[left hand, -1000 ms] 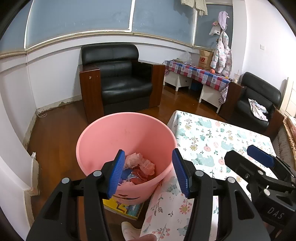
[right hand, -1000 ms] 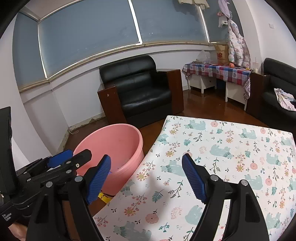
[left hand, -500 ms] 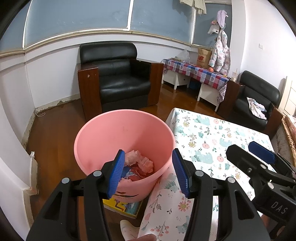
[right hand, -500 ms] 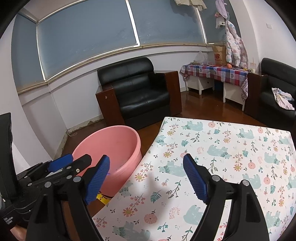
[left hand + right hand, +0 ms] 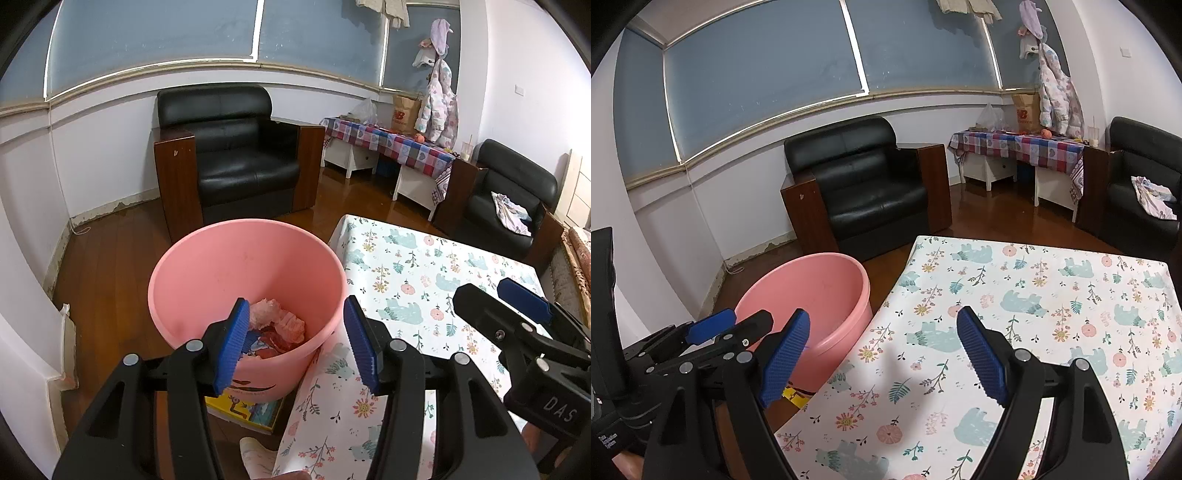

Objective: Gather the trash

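- The left gripper (image 5: 293, 341), black with blue ridged pads, hung over the near rim of the round pink plastic bucket (image 5: 207, 273). Its jaws were wide apart and held nothing.
- At 6 o'clock in the left wrist view, a bit of a white sock or foot (image 5: 255, 456) peeked out low down.
- Under the bucket, at about 6 o'clock from it, a flat yellow picture book (image 5: 243, 411) lay on the floor, partly hidden by the bucket.
- The trash, a heap of crumpled pink and red wrappers (image 5: 282, 328), lay at the bottom of the bucket, seen between the blue pads.
- The right gripper (image 5: 882, 354), also black with blue pads, hung over the near left corner of the table. Its jaws were wide apart and held nothing.
- In the left wrist view the right gripper showed at 4 o'clock, above the table.
- The table wore a white cloth with blue bears and pink flowers (image 5: 1027, 295). The bucket stood just beside its left edge, at 9 o'clock from it.
- The brown wooden floor (image 5: 107, 266) lay around the bucket.
- Farther off, at 12 o'clock, a black leather armchair with brown wooden sides (image 5: 236, 162) stood against the white wall.
- At 2 o'clock a low white table with a red and blue checked cloth (image 5: 391, 142) stood by the wall, with a brown paper bag (image 5: 404, 112) on it.
- At 3 o'clock a second black leather armchair (image 5: 513, 195) had a light cloth (image 5: 511, 212) lying on its seat.
- Farthest off, a wide window with blue-grey blinds (image 5: 768, 66) ran along the wall.
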Demonstrator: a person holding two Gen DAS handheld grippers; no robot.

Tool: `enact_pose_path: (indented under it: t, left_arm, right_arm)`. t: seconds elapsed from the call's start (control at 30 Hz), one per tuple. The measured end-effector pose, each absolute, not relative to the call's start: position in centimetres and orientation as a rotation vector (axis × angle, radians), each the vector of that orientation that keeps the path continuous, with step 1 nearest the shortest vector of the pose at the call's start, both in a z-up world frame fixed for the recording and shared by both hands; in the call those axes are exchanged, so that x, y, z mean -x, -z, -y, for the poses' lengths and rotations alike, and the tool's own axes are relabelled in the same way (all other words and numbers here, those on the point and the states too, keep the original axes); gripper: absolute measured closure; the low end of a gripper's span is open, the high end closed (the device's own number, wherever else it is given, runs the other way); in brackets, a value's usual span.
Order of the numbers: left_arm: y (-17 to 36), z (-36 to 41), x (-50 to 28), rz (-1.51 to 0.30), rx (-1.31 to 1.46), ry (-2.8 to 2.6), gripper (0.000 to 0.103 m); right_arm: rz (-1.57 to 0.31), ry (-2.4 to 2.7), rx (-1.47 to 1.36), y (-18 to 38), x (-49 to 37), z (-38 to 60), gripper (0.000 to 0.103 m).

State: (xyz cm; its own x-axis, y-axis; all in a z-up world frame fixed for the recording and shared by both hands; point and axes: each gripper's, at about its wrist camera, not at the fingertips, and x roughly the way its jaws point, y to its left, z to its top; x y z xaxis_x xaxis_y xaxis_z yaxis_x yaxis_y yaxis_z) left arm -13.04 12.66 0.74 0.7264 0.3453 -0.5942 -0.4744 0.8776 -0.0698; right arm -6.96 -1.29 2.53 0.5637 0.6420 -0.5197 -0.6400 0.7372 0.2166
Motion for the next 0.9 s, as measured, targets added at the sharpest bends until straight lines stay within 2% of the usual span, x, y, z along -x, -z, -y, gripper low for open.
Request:
enact_pose_path:
  t: [0.9]
  left_arm:
    - [-1.47,-12.40,13.45,-0.598,0.208,-0.448,0.050]
  right_arm:
    - [-0.596,-0.754,0.005,-3.23,7.86,1.39,0.023]
